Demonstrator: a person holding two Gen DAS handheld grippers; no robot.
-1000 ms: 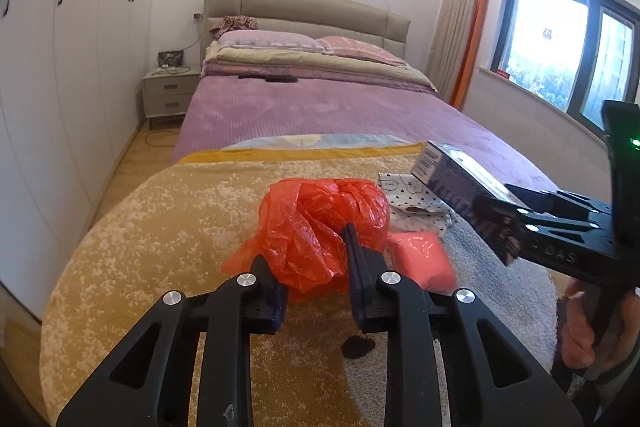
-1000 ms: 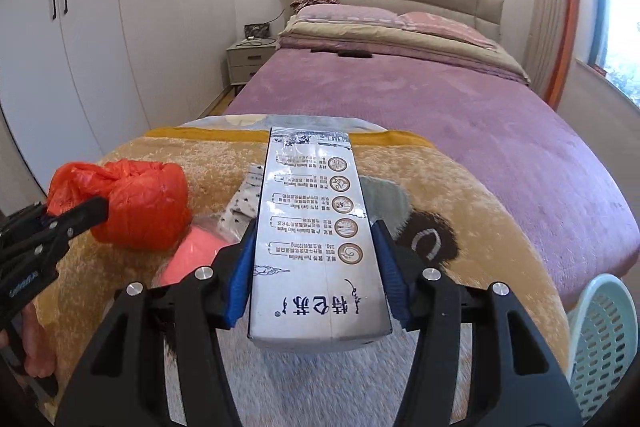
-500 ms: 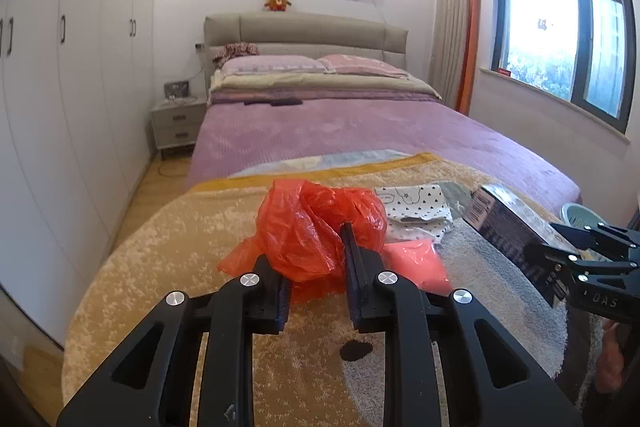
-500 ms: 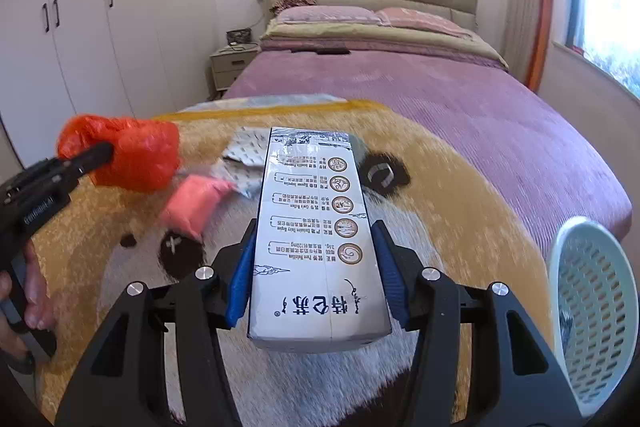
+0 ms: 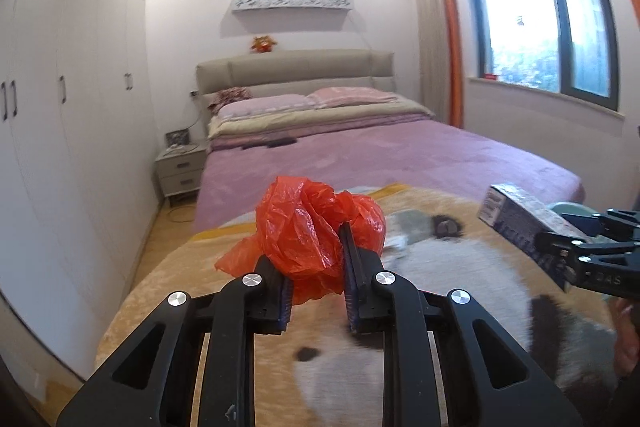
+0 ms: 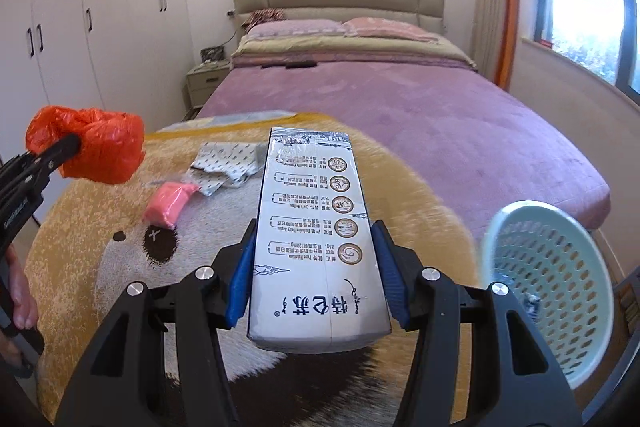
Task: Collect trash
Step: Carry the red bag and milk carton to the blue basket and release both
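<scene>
My left gripper (image 5: 316, 259) is shut on a crumpled red plastic bag (image 5: 308, 227) and holds it above the round rug; the bag also shows in the right wrist view (image 6: 92, 147). My right gripper (image 6: 316, 259) is shut on a long white printed carton (image 6: 312, 227), held flat above the rug; the carton shows at the right of the left wrist view (image 5: 520, 223). A pale green perforated basket (image 6: 560, 291) stands at the right, beside the rug. A pink packet (image 6: 168, 203) and a dotted white wrapper (image 6: 224, 163) lie on the rug.
A round plush rug (image 6: 400, 187) with a bear face lies at the foot of a purple bed (image 6: 400, 99). White wardrobes (image 6: 80, 19) line the left wall, with a nightstand (image 6: 204, 79) by the bed. A window (image 5: 544, 27) is on the right.
Both grippers have risen and tilted up with their loads. The right gripper has swung right, so the basket now shows larger. The pink packet and wrapper stay on the rug.
</scene>
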